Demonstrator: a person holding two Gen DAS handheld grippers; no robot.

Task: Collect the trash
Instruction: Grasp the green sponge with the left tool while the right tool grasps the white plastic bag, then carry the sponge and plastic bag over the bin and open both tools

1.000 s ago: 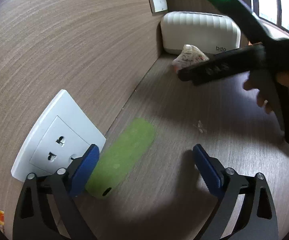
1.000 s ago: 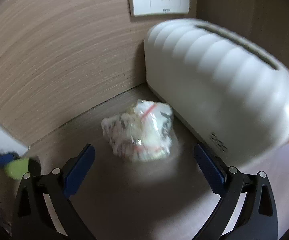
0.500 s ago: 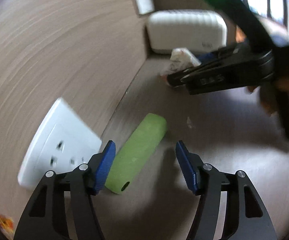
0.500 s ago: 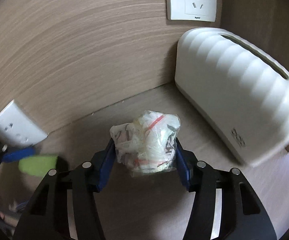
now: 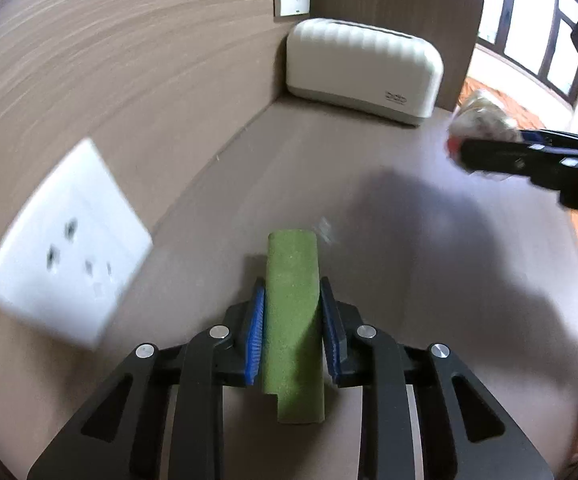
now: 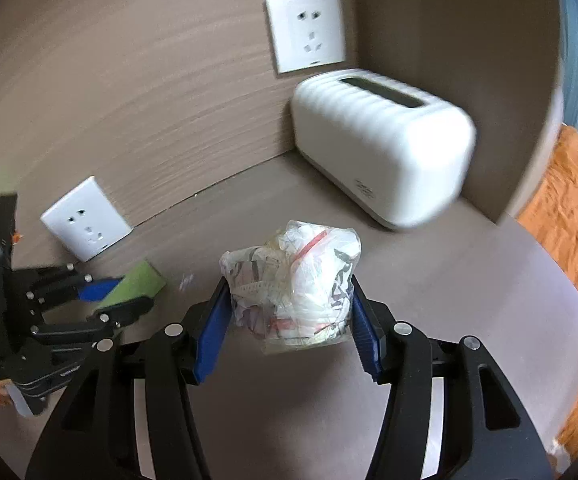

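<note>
Brown desk, white ribbed box in its corner. Right tool clamped on crumpled wrapper bag, raised above desk. Left tool clamped on green foam piece. Bag blurred, half hidden in left view.

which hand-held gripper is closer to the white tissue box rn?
Right. The right hand-held gripper, shut on the crumpled plastic bag, sits just short of the white tissue box. The left hand-held gripper grips the green piece farther back, by the near wall outlet.
</note>
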